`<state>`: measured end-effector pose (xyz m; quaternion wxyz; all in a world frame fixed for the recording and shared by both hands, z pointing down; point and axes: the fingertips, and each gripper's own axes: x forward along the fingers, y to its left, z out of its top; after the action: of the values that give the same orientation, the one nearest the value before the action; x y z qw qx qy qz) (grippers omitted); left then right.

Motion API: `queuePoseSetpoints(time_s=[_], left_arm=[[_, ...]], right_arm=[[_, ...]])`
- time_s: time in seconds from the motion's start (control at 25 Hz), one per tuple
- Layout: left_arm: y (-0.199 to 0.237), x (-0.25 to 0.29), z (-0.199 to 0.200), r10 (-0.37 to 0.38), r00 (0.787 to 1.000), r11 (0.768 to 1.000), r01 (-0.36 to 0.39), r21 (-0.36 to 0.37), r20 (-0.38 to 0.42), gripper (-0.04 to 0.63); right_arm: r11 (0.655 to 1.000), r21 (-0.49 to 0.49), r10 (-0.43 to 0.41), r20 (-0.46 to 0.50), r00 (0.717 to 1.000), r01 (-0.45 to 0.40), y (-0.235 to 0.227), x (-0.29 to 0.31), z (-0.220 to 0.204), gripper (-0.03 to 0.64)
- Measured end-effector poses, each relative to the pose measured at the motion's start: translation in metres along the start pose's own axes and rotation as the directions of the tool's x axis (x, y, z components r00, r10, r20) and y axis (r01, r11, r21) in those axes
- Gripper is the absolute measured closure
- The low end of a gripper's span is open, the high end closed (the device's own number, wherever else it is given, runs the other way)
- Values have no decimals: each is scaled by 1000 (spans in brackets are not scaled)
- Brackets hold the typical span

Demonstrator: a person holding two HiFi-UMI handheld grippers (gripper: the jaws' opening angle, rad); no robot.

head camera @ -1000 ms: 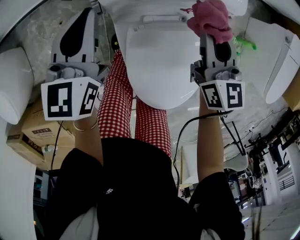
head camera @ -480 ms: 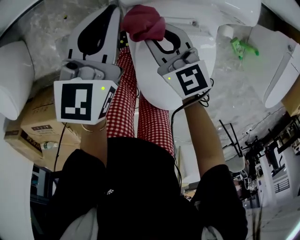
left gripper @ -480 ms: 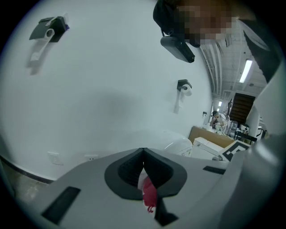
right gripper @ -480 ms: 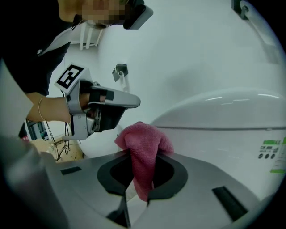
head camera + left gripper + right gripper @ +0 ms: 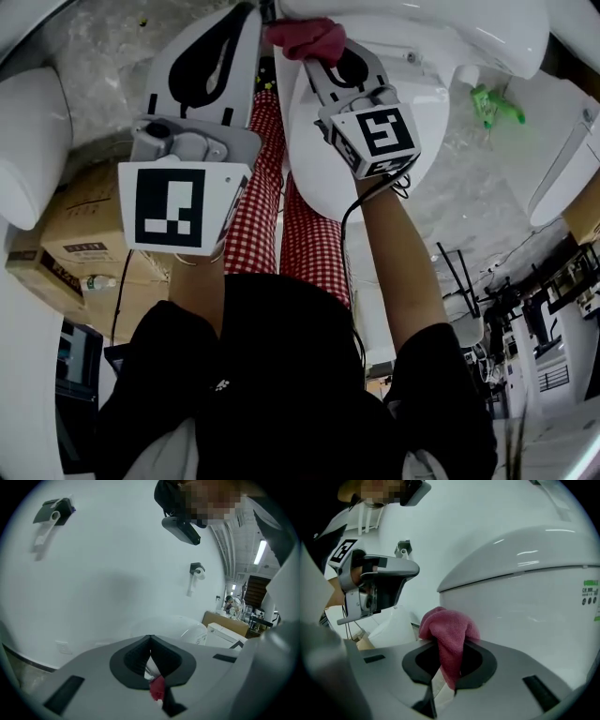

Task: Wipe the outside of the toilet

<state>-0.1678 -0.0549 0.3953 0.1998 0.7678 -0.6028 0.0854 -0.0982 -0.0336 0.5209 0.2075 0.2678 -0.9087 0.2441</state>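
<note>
1. My right tongs [image 5: 449, 644] are clamped tight on a crumpled pink-red woven cloth [image 5: 450, 625], which bunches up above the jaws.
2. The cloth sits just beside the glossy white ceramic toilet [image 5: 525, 592], at its rounded outer wall below the lid.
3. My left tongs [image 5: 150, 638] are closed, holding nothing.

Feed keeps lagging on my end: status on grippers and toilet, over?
Right gripper shut on pink cloth, cloth at the toilet bowl's outer side. Left gripper shut, empty, close alongside. Nothing seen in the way.
</note>
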Motion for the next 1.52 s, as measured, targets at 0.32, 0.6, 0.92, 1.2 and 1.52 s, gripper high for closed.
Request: queuePoseSetpoints(time_s=[0.32,0.6,0.92,1.2,1.52], left_arm=[[1,1,-1,-3,1000,1000,3,7,-8,589],[-6,3,-1,-12,999,999,13,36,-32,589],[-19,11,-1,-38,999,998,40,43,-35,589],[-27,19,7,-50,999,997,51,50,-13,589],[-52,24,8,-124,992,992,124,39,8,589]], right_arm=[[995,48,-87,-44,995,89,-13,6,4,545],[990,64,-120,-51,992,123,-26,-1,6,545],[984,71,-159,-39,987,161,-53,-17,7,543],[974,83,-208,-34,978,210,-77,-34,9,543],[964,64,-257,-30,966,258,-107,-55,10,543]])
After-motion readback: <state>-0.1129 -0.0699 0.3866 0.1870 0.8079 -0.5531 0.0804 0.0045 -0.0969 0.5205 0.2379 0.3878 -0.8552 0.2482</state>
